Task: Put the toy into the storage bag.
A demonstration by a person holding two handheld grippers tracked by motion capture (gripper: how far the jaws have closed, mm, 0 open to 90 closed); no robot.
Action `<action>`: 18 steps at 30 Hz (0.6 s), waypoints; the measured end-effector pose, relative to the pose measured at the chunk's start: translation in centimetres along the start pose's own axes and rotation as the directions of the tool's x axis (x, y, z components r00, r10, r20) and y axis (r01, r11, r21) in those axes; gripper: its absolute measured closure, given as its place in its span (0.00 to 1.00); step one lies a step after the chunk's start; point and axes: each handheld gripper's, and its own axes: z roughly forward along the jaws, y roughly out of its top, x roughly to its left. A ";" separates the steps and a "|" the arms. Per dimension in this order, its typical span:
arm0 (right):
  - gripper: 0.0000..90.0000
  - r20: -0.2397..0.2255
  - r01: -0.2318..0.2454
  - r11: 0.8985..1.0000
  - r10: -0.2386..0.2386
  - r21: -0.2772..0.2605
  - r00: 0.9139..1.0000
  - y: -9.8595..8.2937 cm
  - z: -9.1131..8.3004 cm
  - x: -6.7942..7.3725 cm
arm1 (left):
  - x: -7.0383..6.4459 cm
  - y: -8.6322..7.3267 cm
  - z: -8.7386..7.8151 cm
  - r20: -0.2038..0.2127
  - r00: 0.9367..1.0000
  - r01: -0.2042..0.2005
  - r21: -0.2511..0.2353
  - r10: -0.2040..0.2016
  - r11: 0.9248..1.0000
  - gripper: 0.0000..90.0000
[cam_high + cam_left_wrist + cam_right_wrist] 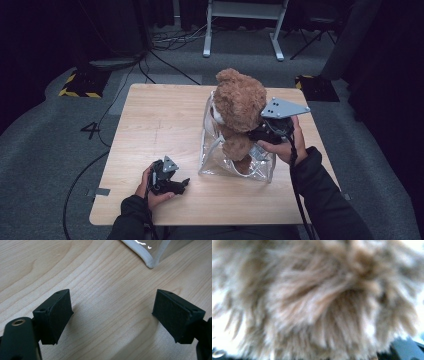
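The bear [240,107] stands tall in the clear bag [215,162] on the table's [150,125] right. The right gripper [260,134] presses its near-right side; I cannot tell its fingers. The left gripper [112,312], fingers spread, rests near left.

Counter [150,125]: stands on the floor [45,150], a cable [85,170] trailing beside its left edge. Bag [215,162]: on the counter, right of centre, upright. Teddy bear [239,107]: in the bag, head and upper body above its rim. Left tongs [184,184]: low at the counter's near edge, left of the bag and near its near-left corner [151,261]. Right tongs [256,134]: pressed against the bear's right side, above the bag. Frame legs [207,30]: on the floor behind the counter.
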 end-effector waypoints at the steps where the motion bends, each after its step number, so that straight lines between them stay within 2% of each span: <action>1: 0.51 -0.001 -0.029 0.999 0.029 0.020 1.000 -0.7 0.4 -0.5 | 0.0 0.0 0.0 0.000 1.000 0.000 0.000 0.000 1.000 0.18; 3: 0.51 0.000 -0.037 0.999 0.037 0.027 0.999 -0.9 0.6 -0.6 | 0.0 0.0 0.0 0.001 1.000 0.001 0.000 -0.001 1.000 0.18; 5: 0.49 0.009 -0.058 0.996 0.057 0.070 0.998 -1.9 1.2 -1.2 | 0.0 0.0 0.0 0.001 1.000 -0.002 0.000 0.002 1.000 0.18; 8: 0.47 0.007 -0.067 0.993 0.067 0.099 0.998 -2.5 1.5 -1.6 | 0.0 0.0 0.0 0.002 1.000 0.001 0.000 -0.001 1.000 0.18; 18: 0.43 0.007 -0.097 0.986 0.097 0.138 0.995 -3.7 1.7 -2.6 | 0.0 0.0 0.0 0.003 1.000 0.003 -0.001 -0.003 1.000 0.18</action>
